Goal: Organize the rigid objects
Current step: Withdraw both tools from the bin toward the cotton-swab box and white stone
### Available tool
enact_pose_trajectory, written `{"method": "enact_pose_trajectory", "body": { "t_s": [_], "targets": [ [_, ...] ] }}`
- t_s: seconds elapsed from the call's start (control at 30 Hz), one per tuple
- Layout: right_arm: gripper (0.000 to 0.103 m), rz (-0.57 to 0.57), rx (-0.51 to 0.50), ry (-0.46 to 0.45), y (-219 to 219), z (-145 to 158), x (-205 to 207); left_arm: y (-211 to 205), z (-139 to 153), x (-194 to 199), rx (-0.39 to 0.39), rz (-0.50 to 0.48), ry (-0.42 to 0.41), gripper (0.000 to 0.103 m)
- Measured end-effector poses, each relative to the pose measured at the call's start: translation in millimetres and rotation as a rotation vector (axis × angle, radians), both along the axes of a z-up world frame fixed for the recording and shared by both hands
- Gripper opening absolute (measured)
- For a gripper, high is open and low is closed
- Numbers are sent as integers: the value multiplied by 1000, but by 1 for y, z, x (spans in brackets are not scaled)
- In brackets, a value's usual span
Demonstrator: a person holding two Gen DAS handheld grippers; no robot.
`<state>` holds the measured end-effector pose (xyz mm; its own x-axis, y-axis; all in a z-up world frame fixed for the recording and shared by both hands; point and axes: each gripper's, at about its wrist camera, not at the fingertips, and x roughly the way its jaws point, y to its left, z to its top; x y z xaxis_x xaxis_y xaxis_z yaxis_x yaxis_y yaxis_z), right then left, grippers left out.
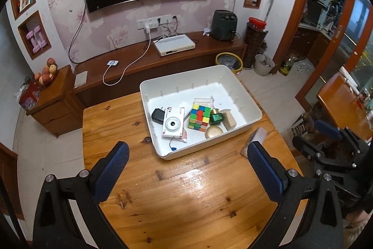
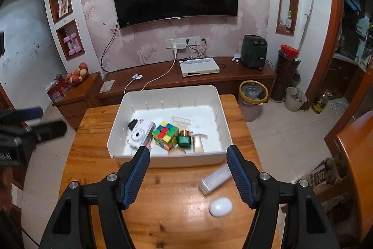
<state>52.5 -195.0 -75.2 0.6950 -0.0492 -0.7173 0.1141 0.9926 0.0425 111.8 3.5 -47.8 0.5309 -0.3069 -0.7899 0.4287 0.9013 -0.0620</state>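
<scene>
White bin sits at the table's far edge. Before its near wall we see bare wood, a clear case and white egg. Left gripper and right gripper gape wide, empty.

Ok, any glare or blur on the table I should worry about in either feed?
Left wrist view: ceiling-light glare streaks the table below the bin. Right wrist view: glare beside the white egg-shaped thing; the left gripper at the frame edge is blurred.

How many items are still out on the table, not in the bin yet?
2. A clear rectangular case lies just in front of the white bin, near its right corner. A white egg-shaped object sits nearer, beside the right gripper. Others may be hidden outside the views.
</scene>
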Motion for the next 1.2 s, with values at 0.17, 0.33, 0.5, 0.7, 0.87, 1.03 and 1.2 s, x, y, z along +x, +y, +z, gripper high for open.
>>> {"method": "enact_pose_trajectory", "body": {
  "t_s": [0.17,0.33,0.5,0.7,0.87,1.03,1.2],
  "targets": [
    [74,-26,-15,4,-4,-8,-32,-4,-4,-16,-14,-54,9,102],
    [75,-65,-32,48,-18,-31,-62,-23,-21,-26,-10,-108,35,102],
    [75,-41,-50,89,-29,-62,-81,-58,-48,-26,22,-133,85,102],
    [75,26,-10,112,-50,-111,-90,-117,-84,-20,116,-236,123,102],
    [75,85,34,133,-66,-146,-86,-172,-134,-4,246,-295,163,102],
    [75,139,40,143,-81,-174,-76,-212,-171,14,319,-320,213,102],
    [75,204,10,157,-90,-201,-59,-245,-197,25,384,-365,249,102]
  ]
}}
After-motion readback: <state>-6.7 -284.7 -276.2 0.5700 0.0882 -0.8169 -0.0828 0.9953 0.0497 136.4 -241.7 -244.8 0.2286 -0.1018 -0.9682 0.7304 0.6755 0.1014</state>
